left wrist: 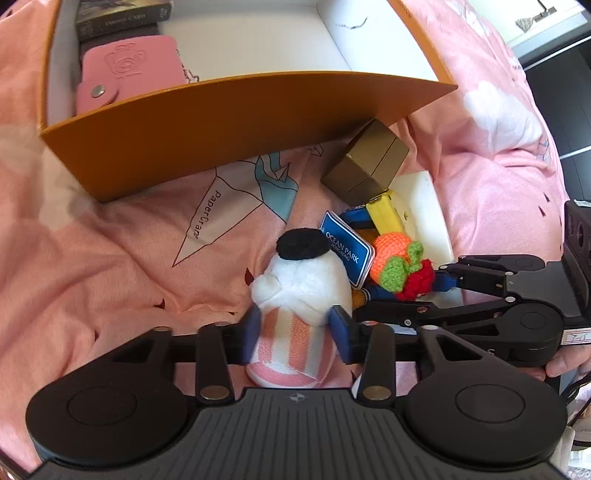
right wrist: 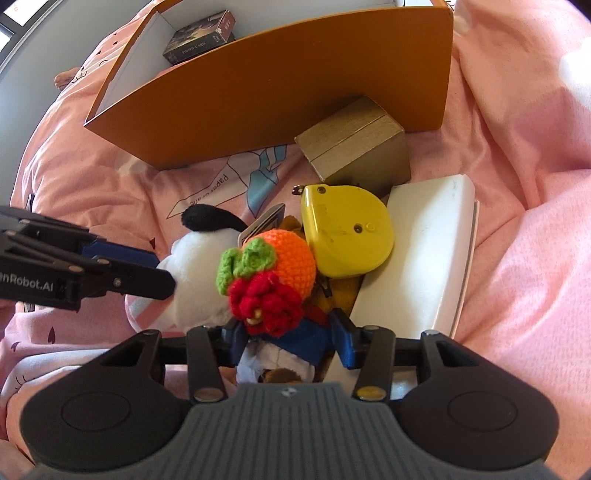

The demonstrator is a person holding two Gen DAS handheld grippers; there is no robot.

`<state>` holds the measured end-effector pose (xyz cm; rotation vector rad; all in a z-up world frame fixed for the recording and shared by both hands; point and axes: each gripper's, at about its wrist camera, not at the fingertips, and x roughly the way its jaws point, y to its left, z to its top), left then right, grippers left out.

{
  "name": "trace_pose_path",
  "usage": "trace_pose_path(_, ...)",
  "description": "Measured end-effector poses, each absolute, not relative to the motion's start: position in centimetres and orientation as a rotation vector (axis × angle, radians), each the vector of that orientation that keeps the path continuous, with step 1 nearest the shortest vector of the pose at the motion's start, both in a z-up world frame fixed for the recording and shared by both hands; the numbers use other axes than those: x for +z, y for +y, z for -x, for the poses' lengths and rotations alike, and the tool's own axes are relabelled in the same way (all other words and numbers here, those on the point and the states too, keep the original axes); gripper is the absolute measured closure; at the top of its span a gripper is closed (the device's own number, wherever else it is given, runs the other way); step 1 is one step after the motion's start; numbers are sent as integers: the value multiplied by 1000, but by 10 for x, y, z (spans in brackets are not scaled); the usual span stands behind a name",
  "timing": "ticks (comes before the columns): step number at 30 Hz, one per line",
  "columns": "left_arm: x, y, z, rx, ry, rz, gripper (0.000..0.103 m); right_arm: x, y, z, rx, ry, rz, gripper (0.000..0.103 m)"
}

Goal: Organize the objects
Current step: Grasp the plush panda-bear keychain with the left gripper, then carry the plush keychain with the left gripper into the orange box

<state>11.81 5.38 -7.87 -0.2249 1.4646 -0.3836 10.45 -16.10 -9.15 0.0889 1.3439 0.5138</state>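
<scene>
Box [left wrist: 229, 122] orange, already holds pink wallet [left wrist: 129, 74] and card pack [left wrist: 122, 18]. Outside, just before it: gold cube [left wrist: 365, 162], yellow tape measure [right wrist: 345, 236], crochet fruit [right wrist: 273, 273]. Left gripper [left wrist: 295, 328] half-open around plush dog [left wrist: 303, 284], pad contact unclear; right gripper [right wrist: 290, 341] straddles blue-clothed toy [right wrist: 303, 343], grip unclear. Most items remain.

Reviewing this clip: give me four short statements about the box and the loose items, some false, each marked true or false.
1. The pink wallet lies inside the orange box. True.
2. The yellow tape measure is already in the box. False: it lies outside on the pink bedding, beside the gold box.
3. The left tool straddles the white plush toy. True.
4. The orange box is empty. False: it holds a wallet and a dark card box.
</scene>
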Motion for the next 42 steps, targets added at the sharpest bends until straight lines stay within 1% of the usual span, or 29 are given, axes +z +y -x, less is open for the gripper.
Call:
trace_pose_path(4,-85,49,-127,-448,1489,200,44,-93,-163,-106,514,1349,-102,52)
trace_pose_path(7,-92,43,-131,-481,1503,178,38,-93,-164,-106,515,1351,-101,51)
trace_pose_path(12,-100,35,-132,-479,1507,159,36,-96,-164,-106,525,1359,-104,48)
trace_pose_path(17,-101,30,-124,-452,1473,142,36,-99,-157,-105,532,1362,-57,46)
trace_pose_path(20,-94,25,-109,-410,1406,115,39,-99,-152,-102,530,1348,-5,53)
trace_pose_path(28,-58,20,-63,-252,1220,92,43,-81,-159,-95,568,1289,-20,61)
trace_pose_path(42,-5,47,-50,-159,1093,207,44,-30,-178,-88,661,1192,-124,64)
